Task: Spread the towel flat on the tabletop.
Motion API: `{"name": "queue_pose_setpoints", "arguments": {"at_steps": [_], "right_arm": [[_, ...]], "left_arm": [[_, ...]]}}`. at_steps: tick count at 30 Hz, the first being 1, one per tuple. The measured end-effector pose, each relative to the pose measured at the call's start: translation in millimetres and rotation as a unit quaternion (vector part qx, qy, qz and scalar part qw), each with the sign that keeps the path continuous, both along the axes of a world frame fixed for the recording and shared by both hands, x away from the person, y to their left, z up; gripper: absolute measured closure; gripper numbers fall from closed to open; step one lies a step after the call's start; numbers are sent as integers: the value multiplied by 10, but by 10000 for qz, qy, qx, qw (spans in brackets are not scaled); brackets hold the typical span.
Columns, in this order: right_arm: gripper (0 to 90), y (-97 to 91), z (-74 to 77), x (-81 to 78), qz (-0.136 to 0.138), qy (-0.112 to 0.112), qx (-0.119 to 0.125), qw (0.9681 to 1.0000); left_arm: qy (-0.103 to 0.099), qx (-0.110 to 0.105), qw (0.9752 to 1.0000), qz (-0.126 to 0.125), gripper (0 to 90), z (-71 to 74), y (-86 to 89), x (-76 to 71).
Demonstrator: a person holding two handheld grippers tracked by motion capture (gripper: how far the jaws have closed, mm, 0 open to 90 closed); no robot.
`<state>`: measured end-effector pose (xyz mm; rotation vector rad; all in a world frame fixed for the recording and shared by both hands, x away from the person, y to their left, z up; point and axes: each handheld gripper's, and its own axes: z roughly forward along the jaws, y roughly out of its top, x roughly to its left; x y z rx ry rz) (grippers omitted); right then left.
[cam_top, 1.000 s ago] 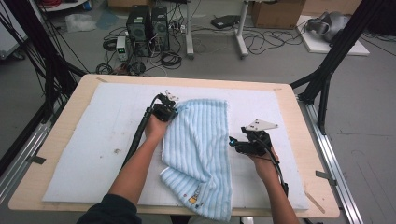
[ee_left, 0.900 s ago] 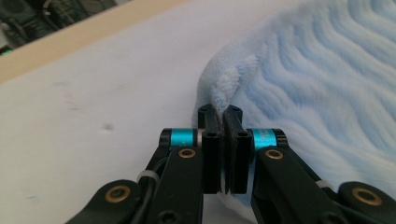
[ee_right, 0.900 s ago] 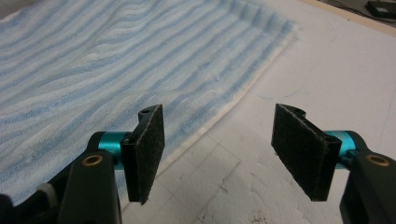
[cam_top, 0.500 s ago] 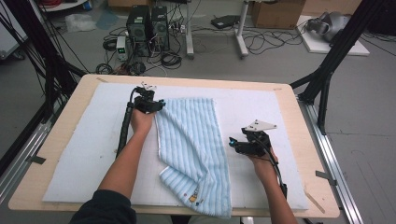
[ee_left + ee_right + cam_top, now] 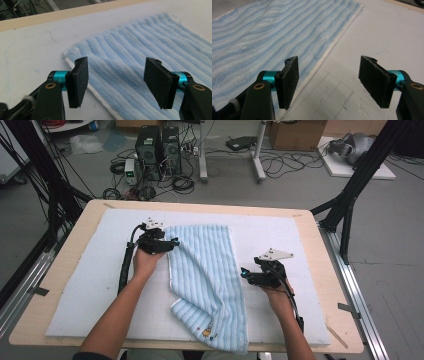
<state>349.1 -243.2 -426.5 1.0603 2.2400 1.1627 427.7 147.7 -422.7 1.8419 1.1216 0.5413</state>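
1. The wooden desk with its white foam mat point(image 5: 75, 285) carries the light-blue striped terry towel point(image 5: 205, 270) at frame centre, folded lengthwise, lower end rumpled.
2. The left tool point(image 5: 172, 242), upper left, has just been opening; nothing is between its jaws, the towel's corner released.
3. The right tool point(image 5: 243, 273), centre right, is released beside the towel's edge; I judge squaring and another fold remain.

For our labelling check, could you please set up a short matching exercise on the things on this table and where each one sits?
Things:
1. towel
2. left gripper
3. right gripper
4. white mat

Places:
A. open, at the towel's far left corner
B. covering the wooden table top
C. open, beside the towel's right edge
D. spread along the middle, near end rumpled

Pairs: 1-D, 2-A, 3-C, 4-B
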Motion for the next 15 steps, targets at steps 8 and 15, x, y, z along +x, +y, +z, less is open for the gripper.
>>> {"name": "queue_pose_setpoints", "arguments": {"at_steps": [8, 15], "right_arm": [[320, 101, -44, 35, 106, 259, 242, 9993], [375, 313, -122, 69, 164, 407, -97, 9990]], "left_arm": [[429, -495, 9978, -24, 388, -86, 77, -319], [753, 55, 9967, -293, 388, -215, -61, -487]]}}
